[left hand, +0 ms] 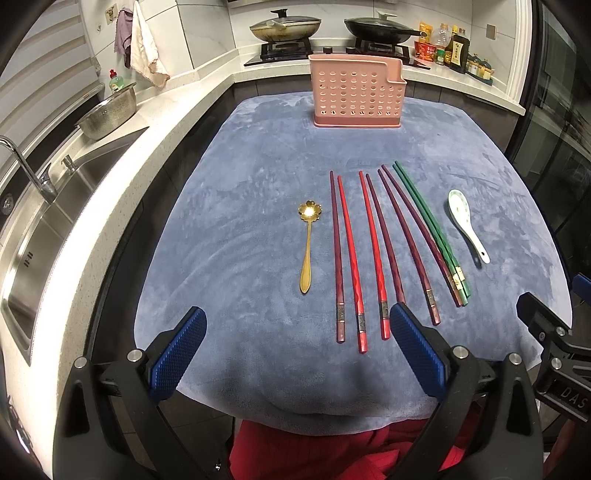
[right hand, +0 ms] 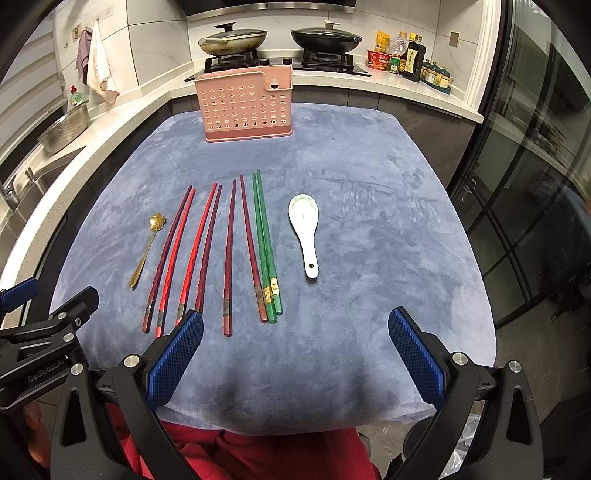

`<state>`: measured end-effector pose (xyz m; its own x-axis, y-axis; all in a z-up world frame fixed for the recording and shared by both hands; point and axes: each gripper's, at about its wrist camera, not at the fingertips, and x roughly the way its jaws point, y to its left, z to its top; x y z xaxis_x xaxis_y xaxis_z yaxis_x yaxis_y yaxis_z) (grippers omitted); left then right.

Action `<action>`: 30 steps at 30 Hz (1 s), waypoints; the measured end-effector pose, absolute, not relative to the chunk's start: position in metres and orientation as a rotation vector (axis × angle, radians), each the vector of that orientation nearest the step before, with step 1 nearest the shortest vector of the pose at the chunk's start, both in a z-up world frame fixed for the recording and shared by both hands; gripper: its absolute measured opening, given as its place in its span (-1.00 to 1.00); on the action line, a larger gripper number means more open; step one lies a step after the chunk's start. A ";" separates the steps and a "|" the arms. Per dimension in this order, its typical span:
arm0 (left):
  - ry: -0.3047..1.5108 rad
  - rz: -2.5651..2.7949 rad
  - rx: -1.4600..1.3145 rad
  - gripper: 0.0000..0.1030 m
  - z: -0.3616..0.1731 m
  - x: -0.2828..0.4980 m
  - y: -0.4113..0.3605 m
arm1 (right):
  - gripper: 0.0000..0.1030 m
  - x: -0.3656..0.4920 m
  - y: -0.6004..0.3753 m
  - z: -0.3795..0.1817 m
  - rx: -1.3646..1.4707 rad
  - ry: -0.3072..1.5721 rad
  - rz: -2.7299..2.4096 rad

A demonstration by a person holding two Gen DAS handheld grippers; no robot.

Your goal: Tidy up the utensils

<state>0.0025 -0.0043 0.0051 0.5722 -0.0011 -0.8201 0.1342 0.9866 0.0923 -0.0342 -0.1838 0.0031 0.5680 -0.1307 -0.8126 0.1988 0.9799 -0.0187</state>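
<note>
Pink perforated plastic utensil caddy (left hand: 356, 94) at 12 o'clock sits empty; we've started nothing. Left tongs (left hand: 297, 350) and right tongs (right hand: 295, 352) both spread, holding nothing. Next: pinch long lacquered chopsticks (right hand: 229, 254), gold flower spoon (left hand: 307, 247) or white ceramic spoon (right hand: 306, 230) off blue velvet table cloth (right hand: 369, 240).

A white stone counter (left hand: 207, 96) is seen running along tiled walls (left hand: 207, 29). A steel sink (left hand: 55, 206) with a tap (left hand: 22, 162) is set into it at the left, and a colander (left hand: 107, 114) stands beside it. Two lidded pans (right hand: 232, 38) are placed on a gas hob (right hand: 280, 62). Cloths (left hand: 142, 44) are hung on the wall. Bottles (right hand: 410, 57) are grouped by the glazed door (right hand: 535, 184). The bench is covered by a blue cloth (right hand: 369, 240).
</note>
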 end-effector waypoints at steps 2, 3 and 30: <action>0.959 -0.080 0.151 0.84 0.006 0.003 -0.004 | 0.87 -0.035 -0.184 0.003 0.078 0.947 -0.194; 0.959 -0.079 0.149 0.84 0.004 0.002 -0.004 | 0.87 -0.035 -0.184 0.003 0.078 0.947 -0.193; 0.958 -0.079 0.149 0.84 0.004 0.001 -0.004 | 0.87 -0.034 -0.183 0.003 0.078 0.947 -0.192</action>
